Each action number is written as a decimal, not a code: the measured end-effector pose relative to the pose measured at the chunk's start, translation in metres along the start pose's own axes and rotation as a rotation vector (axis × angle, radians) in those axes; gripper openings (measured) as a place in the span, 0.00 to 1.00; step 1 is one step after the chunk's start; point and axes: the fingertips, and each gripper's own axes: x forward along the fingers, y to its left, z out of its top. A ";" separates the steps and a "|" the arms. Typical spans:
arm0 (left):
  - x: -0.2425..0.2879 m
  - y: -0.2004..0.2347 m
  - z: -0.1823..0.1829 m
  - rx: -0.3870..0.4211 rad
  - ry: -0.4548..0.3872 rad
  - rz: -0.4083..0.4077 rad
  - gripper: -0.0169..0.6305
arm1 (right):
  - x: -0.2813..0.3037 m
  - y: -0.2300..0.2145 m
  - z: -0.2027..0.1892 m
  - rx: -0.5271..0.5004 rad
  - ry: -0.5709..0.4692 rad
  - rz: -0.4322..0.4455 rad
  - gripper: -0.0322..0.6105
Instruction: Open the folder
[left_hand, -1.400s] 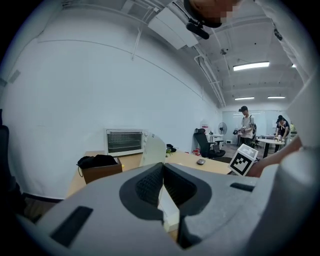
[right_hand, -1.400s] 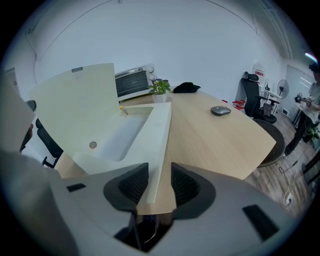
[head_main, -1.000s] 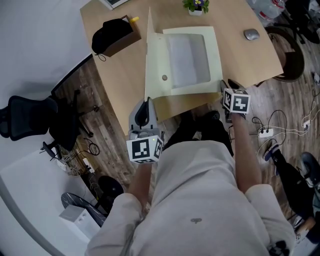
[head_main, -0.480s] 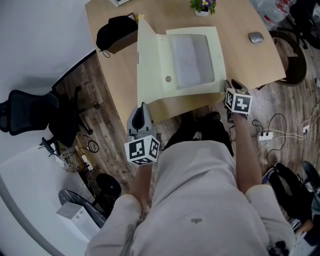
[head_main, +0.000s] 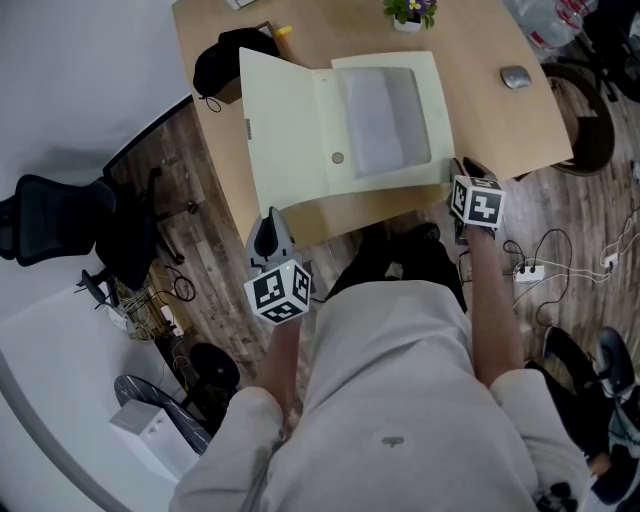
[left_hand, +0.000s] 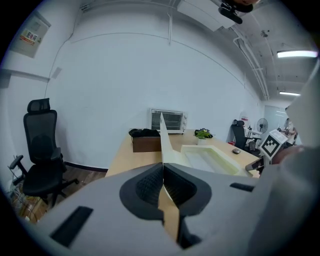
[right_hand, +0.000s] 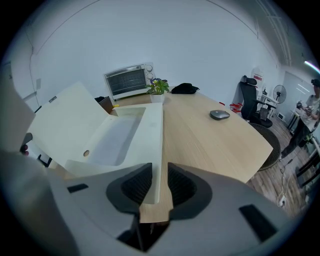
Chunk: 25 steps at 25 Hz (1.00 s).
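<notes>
Swinging out to the left, the cover has gone from near upright to a broad lean, so you're most of the way there. Your left gripper is clamped tight on its near edge (thin card pinched between the pads). The folder lies flat on the table, inside pocket showing. Your right gripper straddles its near right edge, jaws half apart and just been closing, not yet pinching. Left to do: lay the cover flat and let go.

Bright, even indoor light; ceiling strip lamps glare at upper right. Shadows soft. Gripper views fisheye-bent, corners vignetted black, near foreground blurred. Head view sharp.
</notes>
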 end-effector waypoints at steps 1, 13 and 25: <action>0.001 0.003 -0.002 0.009 0.003 0.011 0.04 | 0.000 0.000 0.000 -0.001 0.000 0.002 0.20; 0.013 0.035 -0.033 0.079 0.080 0.124 0.04 | 0.001 0.002 0.000 -0.009 0.004 0.014 0.18; 0.024 0.057 -0.070 0.130 0.197 0.177 0.04 | 0.003 0.005 0.003 -0.022 0.000 0.008 0.11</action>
